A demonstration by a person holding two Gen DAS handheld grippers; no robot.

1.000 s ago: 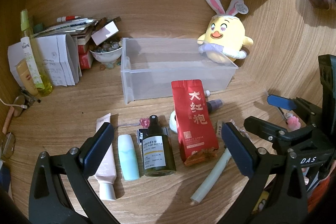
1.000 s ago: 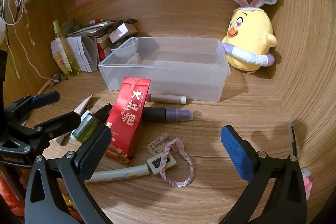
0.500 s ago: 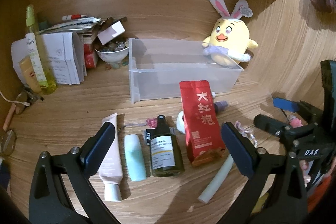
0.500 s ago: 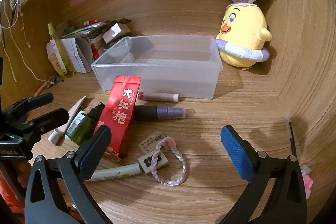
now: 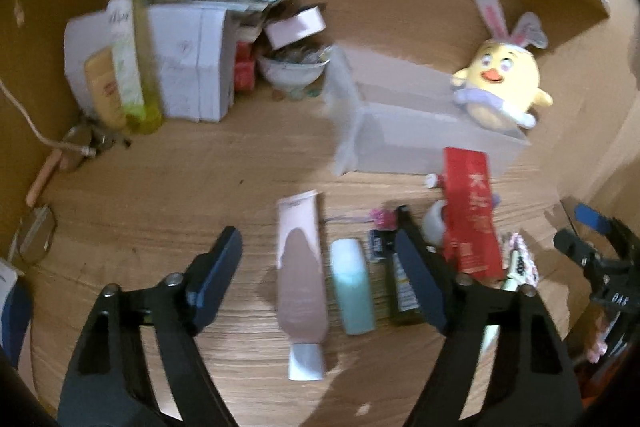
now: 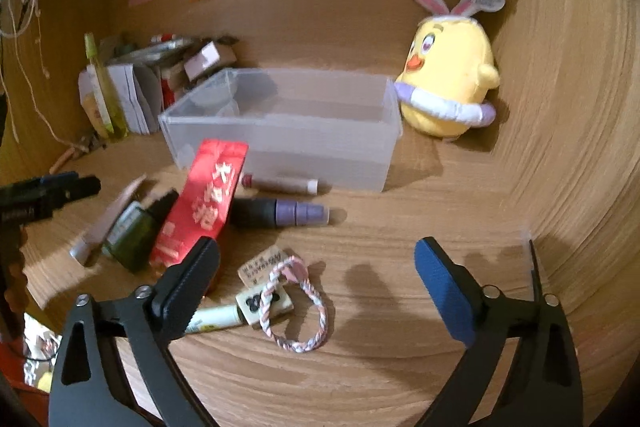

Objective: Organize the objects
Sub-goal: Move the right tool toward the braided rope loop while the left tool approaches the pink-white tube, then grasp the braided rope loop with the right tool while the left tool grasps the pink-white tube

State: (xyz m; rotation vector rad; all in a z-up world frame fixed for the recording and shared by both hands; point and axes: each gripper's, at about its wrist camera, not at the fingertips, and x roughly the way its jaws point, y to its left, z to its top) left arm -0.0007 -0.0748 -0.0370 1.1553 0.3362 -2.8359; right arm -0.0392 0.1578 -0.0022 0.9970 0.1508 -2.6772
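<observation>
While both tools hang over the clutter with nothing in them, the left tool (image 5: 316, 267) matters most. Its jaws have just been closing from full spread, yet they stand well apart, and the pads touch nothing. Between them, in its own view, lie the pink tube (image 5: 301, 279) and the mint stick (image 5: 353, 287), side by side on the counter (image 5: 168, 195). Both run lengthwise from six to twelve o'clock, so the tool's gap crosses their narrow width, which suits a pinch. The tube's cap points at six o'clock, toward the tool. A dark bottle (image 5: 402, 291) lies just past the stick, half hidden by the three o'clock finger. I would judge the tube or the stick to be the coming pick, though I cannot tell which.

The right tool (image 6: 316, 287) has also been closing a little, but it gapes wide and holds nothing. A braided loop (image 6: 298, 311) with a small tile lies between its fingers, nearer the nine o'clock one.

The bin (image 6: 280, 131) sits open and looks bare inside, at twelve o'clock from the right tool and nearer one o'clock from the left. The red packet (image 6: 200, 199) leans just before it. The left hand is the nearer to the tube and stick; the right is nearer the loop and the purple marker (image 6: 280, 213).
</observation>
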